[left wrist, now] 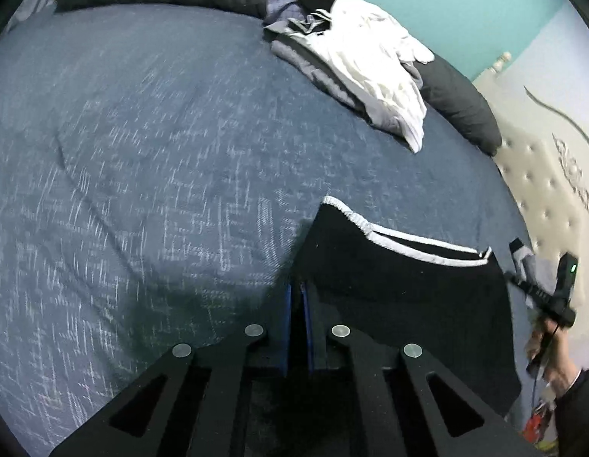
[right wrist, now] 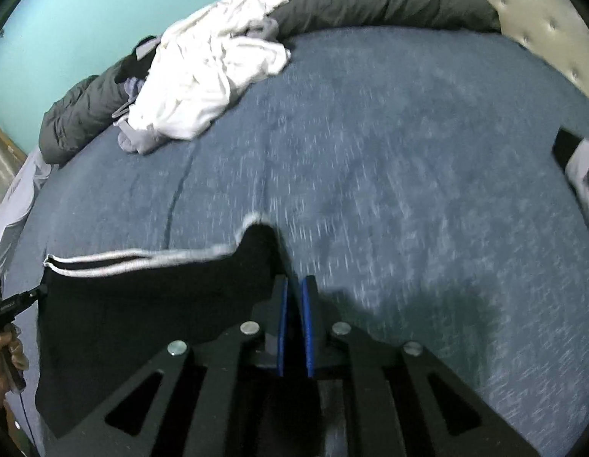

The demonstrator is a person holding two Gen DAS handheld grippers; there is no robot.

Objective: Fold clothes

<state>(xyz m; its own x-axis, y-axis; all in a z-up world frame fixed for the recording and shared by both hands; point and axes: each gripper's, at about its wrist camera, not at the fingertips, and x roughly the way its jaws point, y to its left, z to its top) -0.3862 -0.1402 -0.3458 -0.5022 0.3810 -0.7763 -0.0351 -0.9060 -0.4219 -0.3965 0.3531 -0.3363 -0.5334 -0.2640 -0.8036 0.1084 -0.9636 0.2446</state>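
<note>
Shorts (left wrist: 401,289) black, white-striped hem | both claws pinching its corners | bed (left wrist: 142,152)

No text, label, brand, number or sign can be read in either wrist view. The black garment (left wrist: 401,289) has only plain white stripes along its edge, and the cream headboard (left wrist: 553,175) at the right carries a raised ornament that spells nothing legible.
</note>
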